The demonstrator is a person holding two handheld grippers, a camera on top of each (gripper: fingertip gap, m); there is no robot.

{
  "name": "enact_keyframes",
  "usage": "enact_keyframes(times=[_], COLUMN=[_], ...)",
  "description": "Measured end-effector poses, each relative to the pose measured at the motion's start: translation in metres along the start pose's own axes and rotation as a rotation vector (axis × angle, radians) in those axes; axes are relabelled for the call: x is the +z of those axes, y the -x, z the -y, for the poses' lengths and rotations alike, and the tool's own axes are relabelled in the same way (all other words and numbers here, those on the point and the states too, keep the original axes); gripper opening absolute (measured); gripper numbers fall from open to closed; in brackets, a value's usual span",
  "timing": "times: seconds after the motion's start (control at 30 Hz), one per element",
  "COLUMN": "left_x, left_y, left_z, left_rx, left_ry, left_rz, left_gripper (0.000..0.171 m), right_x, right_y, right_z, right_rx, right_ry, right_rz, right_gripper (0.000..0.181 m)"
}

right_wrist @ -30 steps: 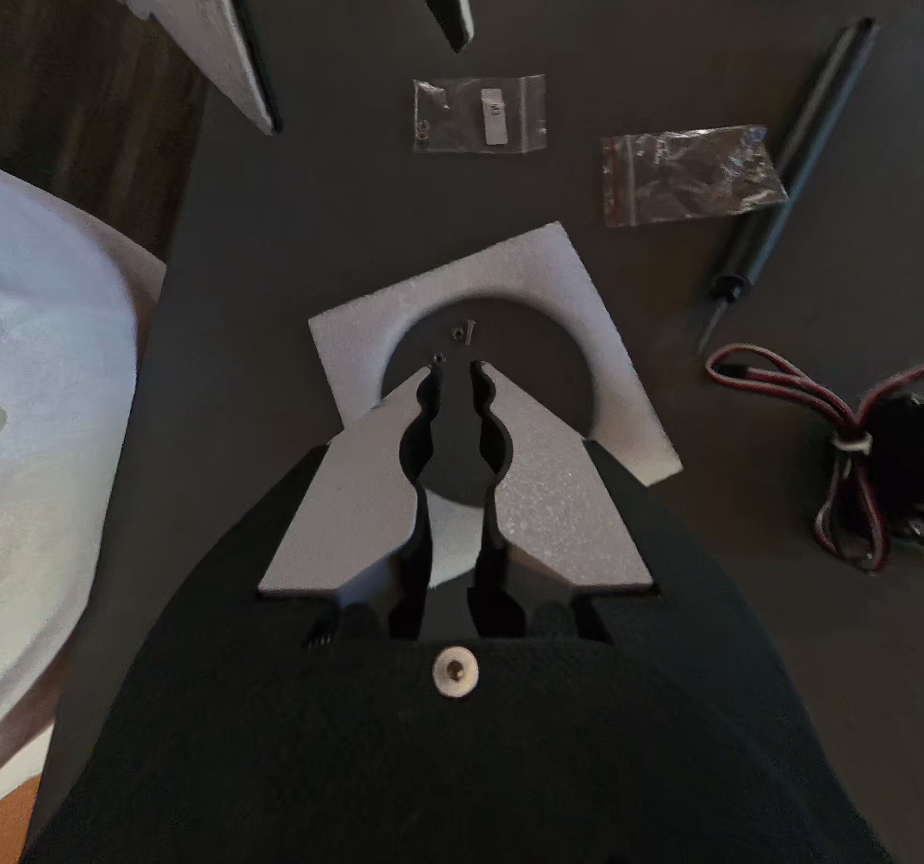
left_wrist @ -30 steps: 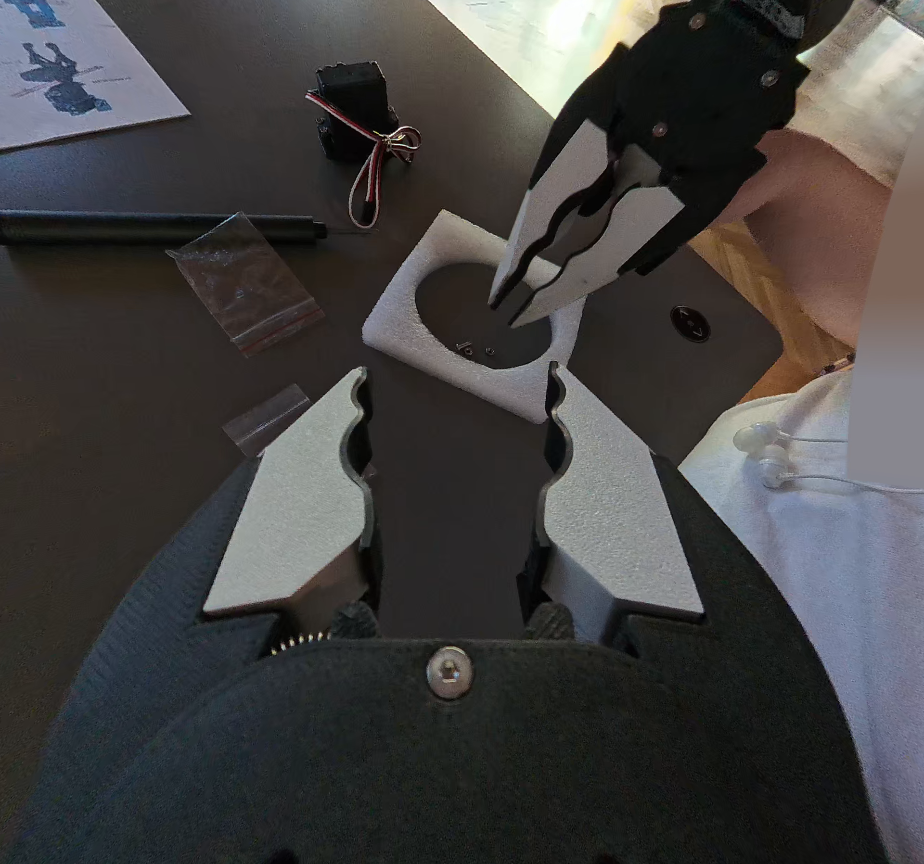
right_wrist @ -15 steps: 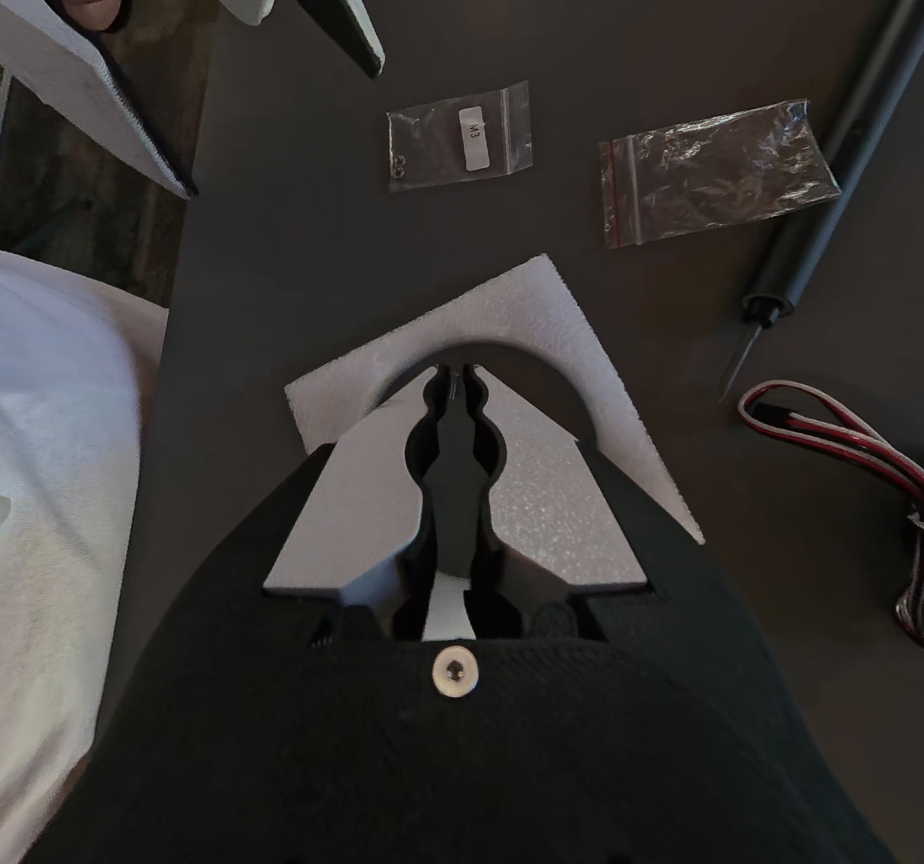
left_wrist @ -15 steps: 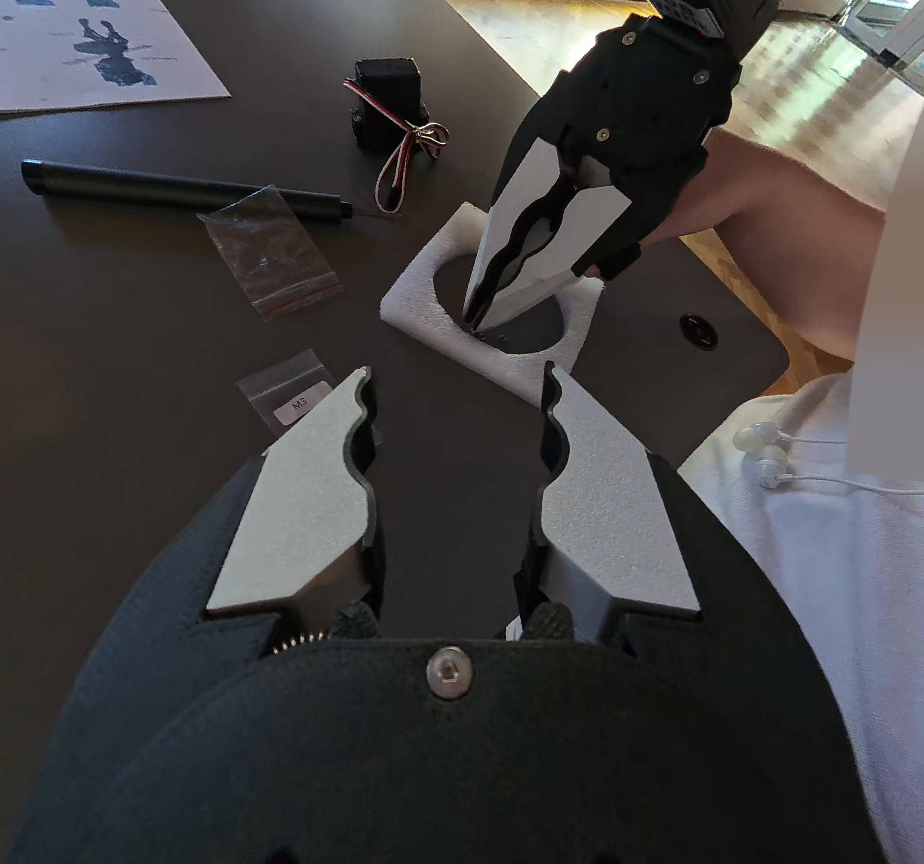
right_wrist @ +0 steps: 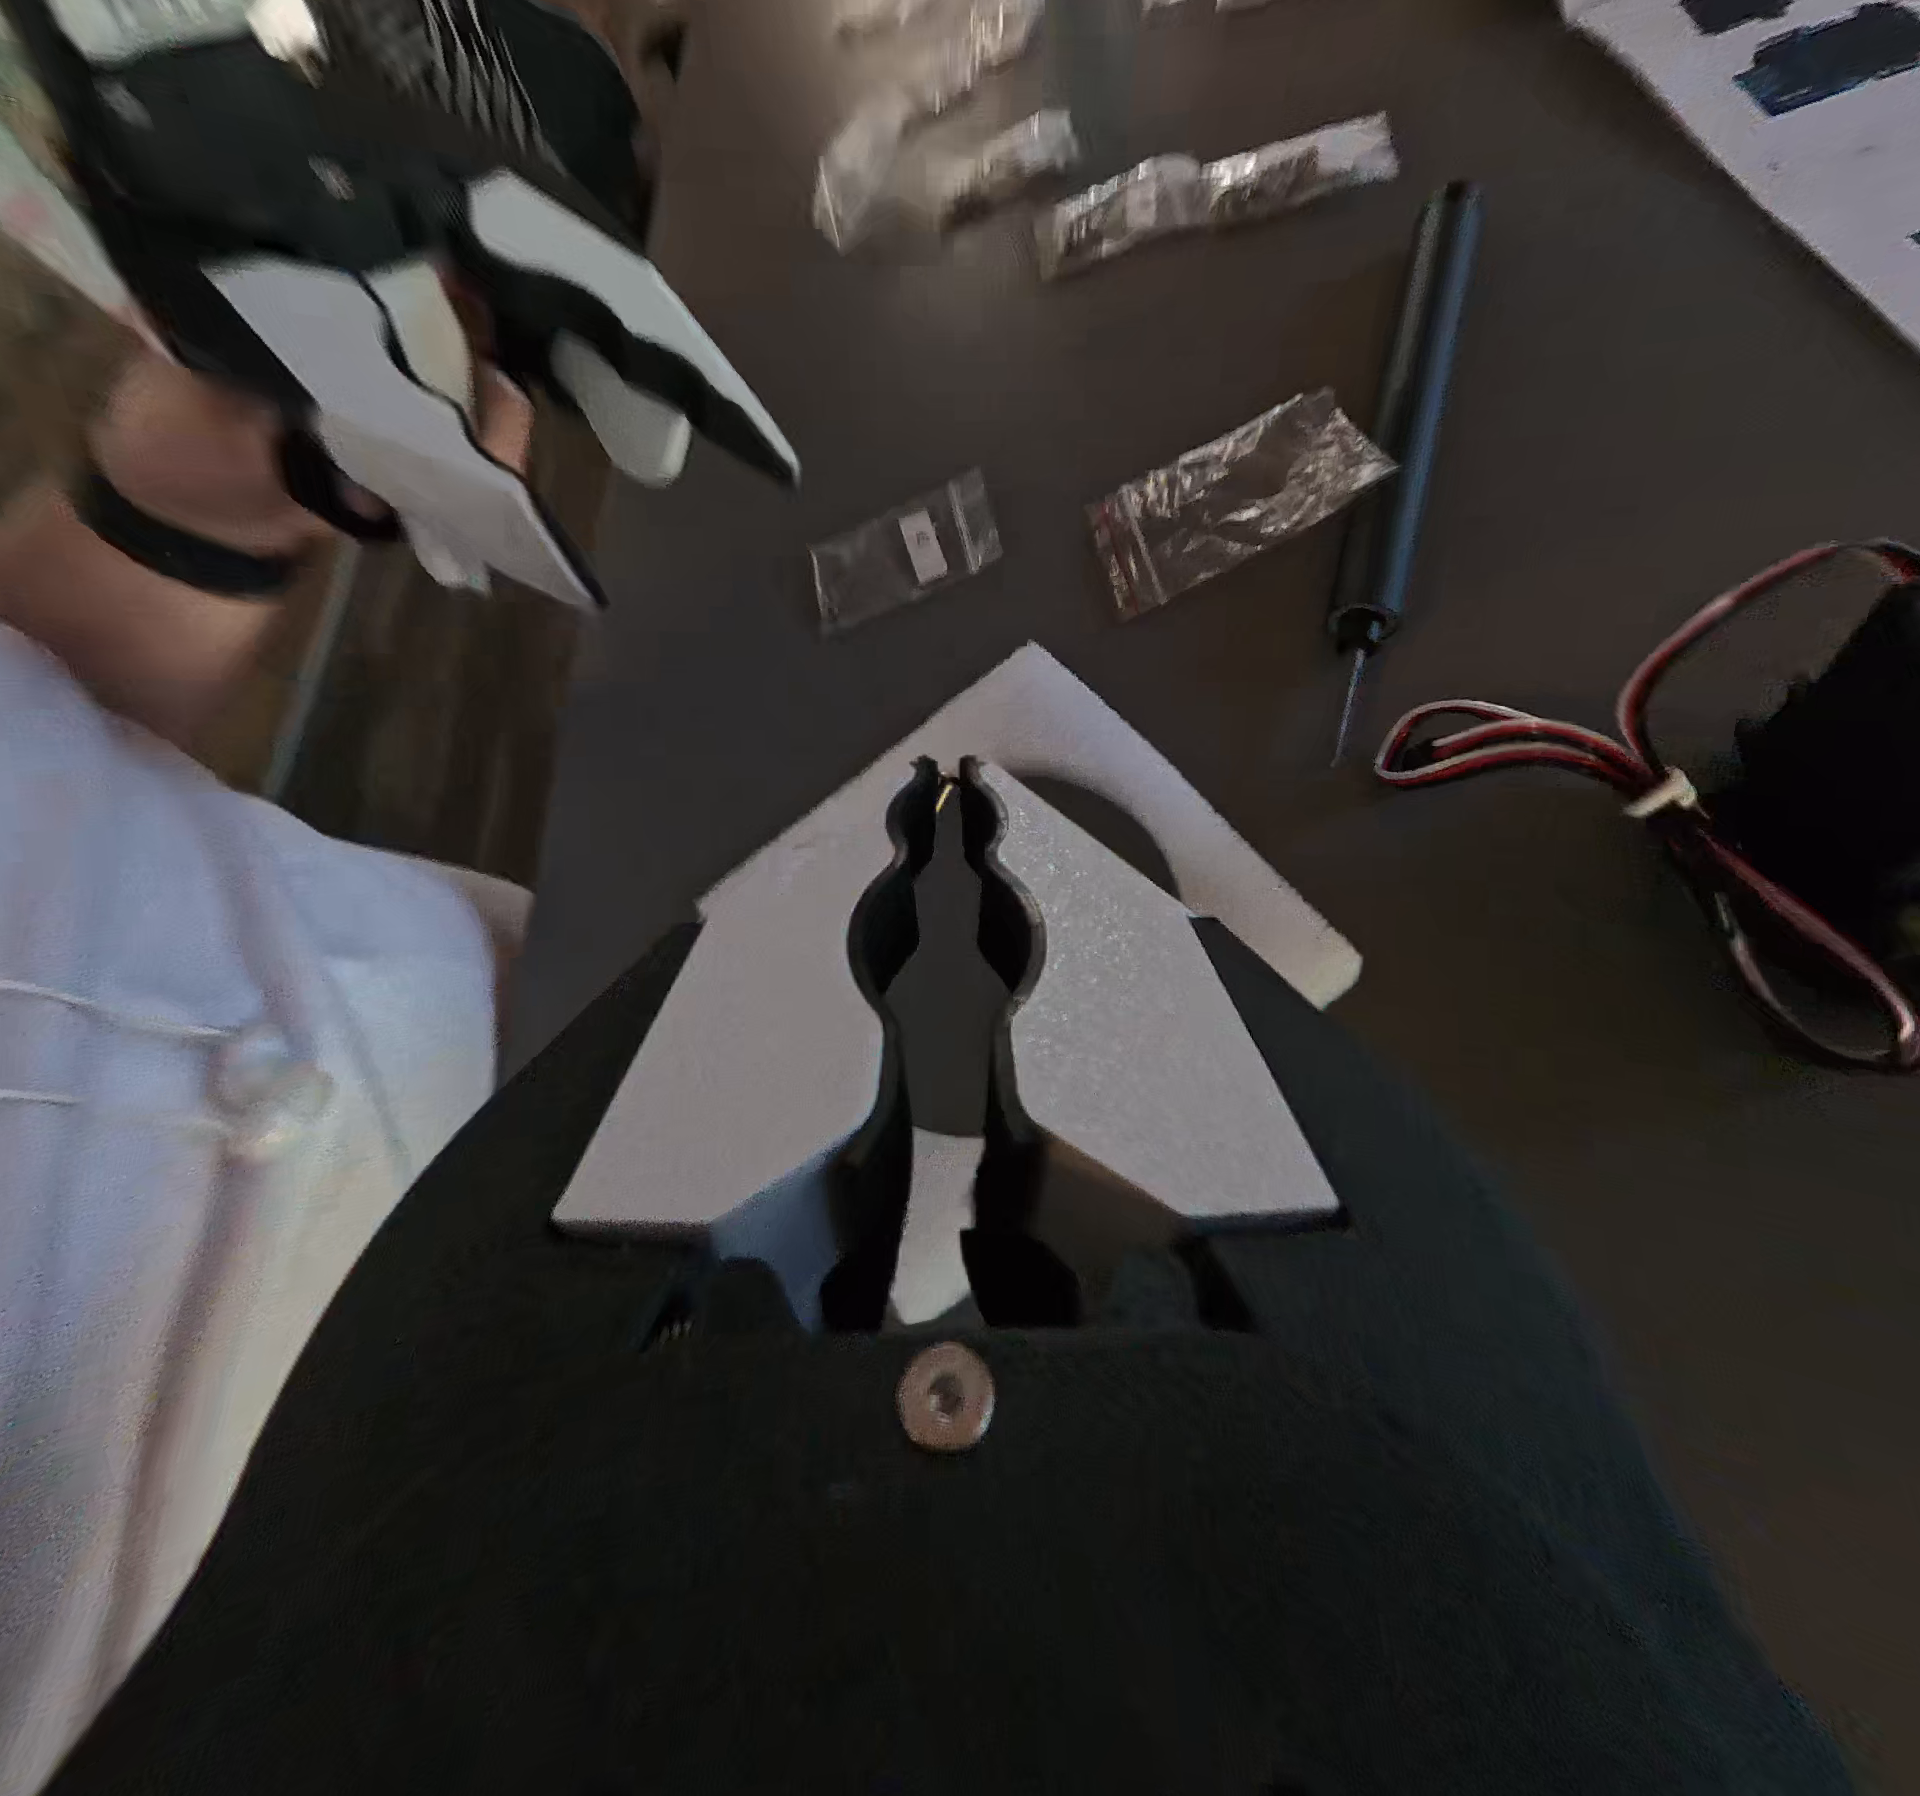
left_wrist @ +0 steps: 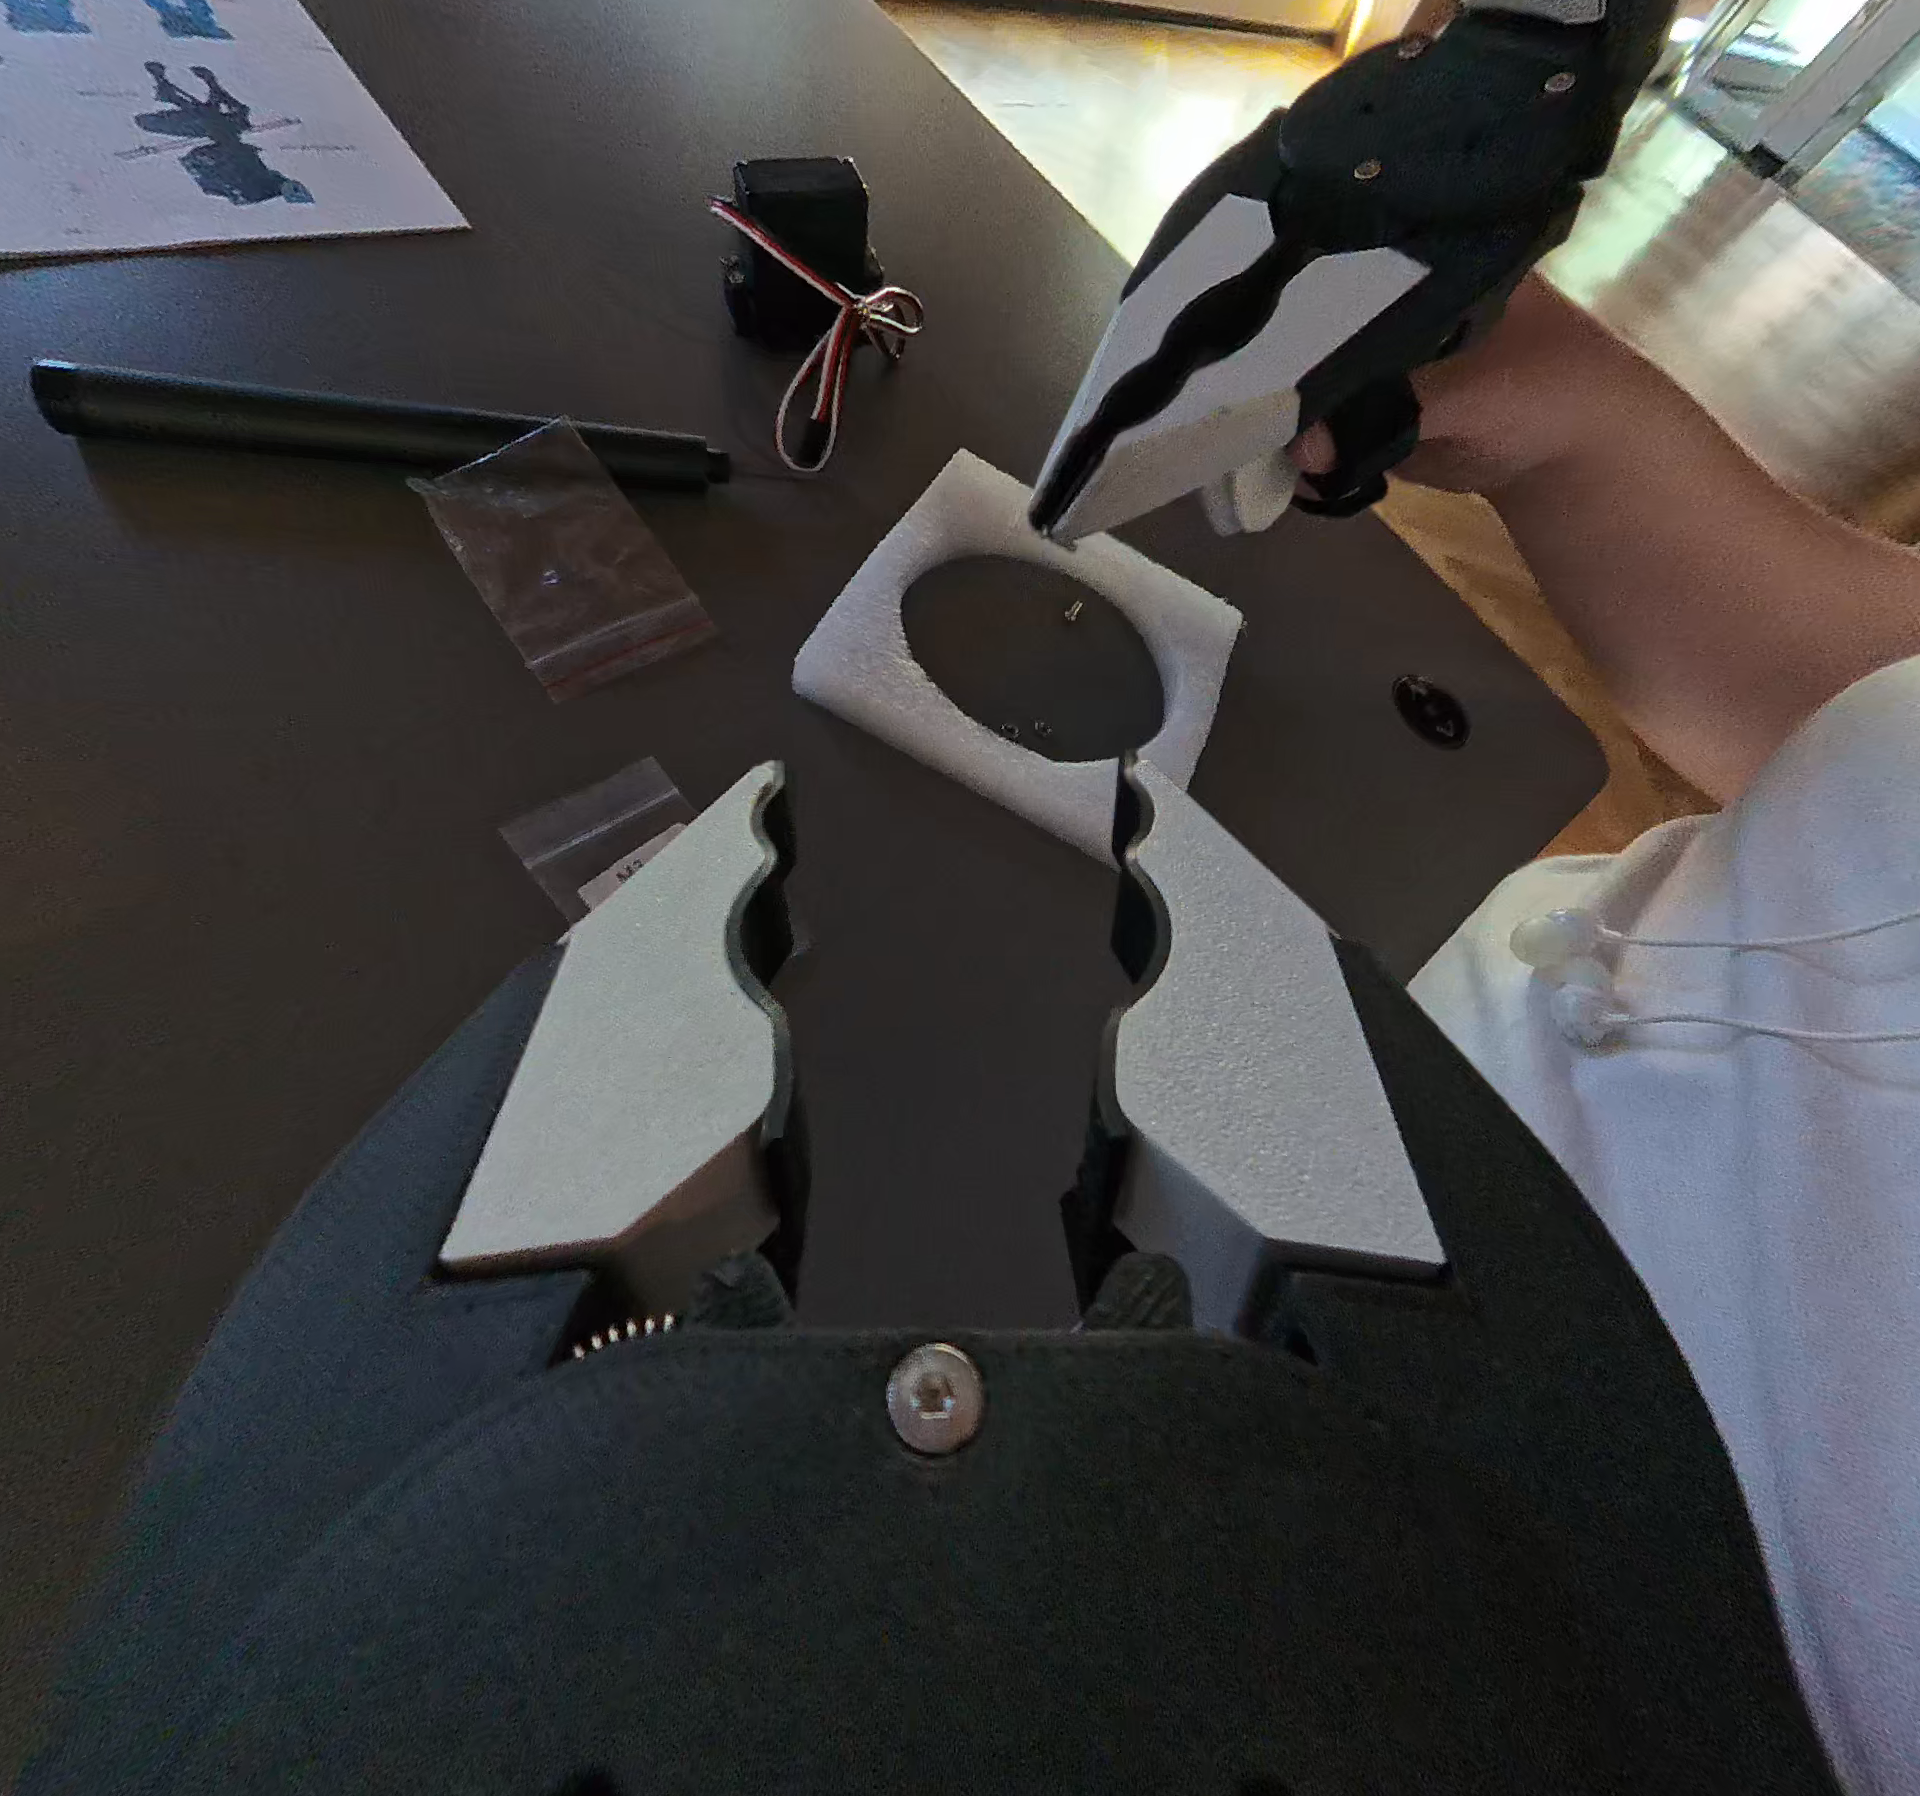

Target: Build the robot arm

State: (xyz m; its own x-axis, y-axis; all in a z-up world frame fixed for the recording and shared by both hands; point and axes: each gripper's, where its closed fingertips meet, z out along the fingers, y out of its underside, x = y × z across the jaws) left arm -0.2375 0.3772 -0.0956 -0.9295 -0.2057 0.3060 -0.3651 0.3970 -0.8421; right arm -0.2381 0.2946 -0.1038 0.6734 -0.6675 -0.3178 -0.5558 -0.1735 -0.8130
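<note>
A white foam square (left_wrist: 862,666) with a round hole lies on the dark table (left_wrist: 260,915). Two tiny metal parts (left_wrist: 1023,729) and a small screw (left_wrist: 1073,610) lie inside the hole. My right gripper (left_wrist: 1051,525) hangs just above the foam's far edge, tips down. In the right wrist view my right gripper (right_wrist: 943,790) is shut, with a tiny glinting screw (right_wrist: 945,794) pinched at its tips over the foam (right_wrist: 1049,697). My left gripper (left_wrist: 956,780) is open and empty, low over the table just short of the foam. It also shows in the right wrist view (right_wrist: 696,541).
A black servo (left_wrist: 800,229) with a red-and-white cable stands behind the foam. A black screwdriver (left_wrist: 364,416), two clear zip bags (left_wrist: 571,562) (left_wrist: 592,832) and a printed sheet (left_wrist: 156,84) lie to the left. Several more bags (right_wrist: 1143,198) lie farther off. A person's white shirt (left_wrist: 1714,1123) fills the right. Left tips to right tips: about 9 centimetres. My right gripper's tips are some 6 centimetres from the white foam square (left_wrist: 862,666). It turns up in the right wrist view (right_wrist: 1006,706) as well.
My right gripper went down into the foam's hole, shut on a tiny screw and rose toward the foam's far edge. My left gripper stayed open.
</note>
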Motion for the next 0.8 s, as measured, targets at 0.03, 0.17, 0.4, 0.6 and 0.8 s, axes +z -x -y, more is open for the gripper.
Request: enact_keyframes(times=[0.03, 0.17, 0.4, 0.6, 0.8], left_x=[0.003, 0.021, 0.051, 0.059, 0.062], left_y=[-0.002, -0.018, -0.048, -0.055, -0.054], left_z=[0.002, 0.017, 0.065, 0.079, 0.08], left_rx=[-0.011, -0.085, -0.207, -0.363, -0.467], left_ry=[-0.01, -0.068, -0.205, -0.217, -0.229], left_rz=[-0.022, -0.182, -0.452, -0.608, -0.68], left_gripper=[0.058, 0.04, 0.025, 0.007, 0.001], right_x=[-0.006, -0.023, -0.035, -0.037, -0.036], right_y=[0.002, 0.009, 0.018, 0.016, 0.013], right_z=[0.006, 0.031, 0.055, 0.057, 0.057], right_rx=[0.054, 0.279, 0.465, 0.492, 0.461], right_ry=[-0.061, -0.305, -0.515, -0.562, -0.57], right_rz=[0.029, 0.186, 0.371, 0.379, 0.362], right_gripper=[0.003, 0.002, 0.002, 0.002, 0.002])
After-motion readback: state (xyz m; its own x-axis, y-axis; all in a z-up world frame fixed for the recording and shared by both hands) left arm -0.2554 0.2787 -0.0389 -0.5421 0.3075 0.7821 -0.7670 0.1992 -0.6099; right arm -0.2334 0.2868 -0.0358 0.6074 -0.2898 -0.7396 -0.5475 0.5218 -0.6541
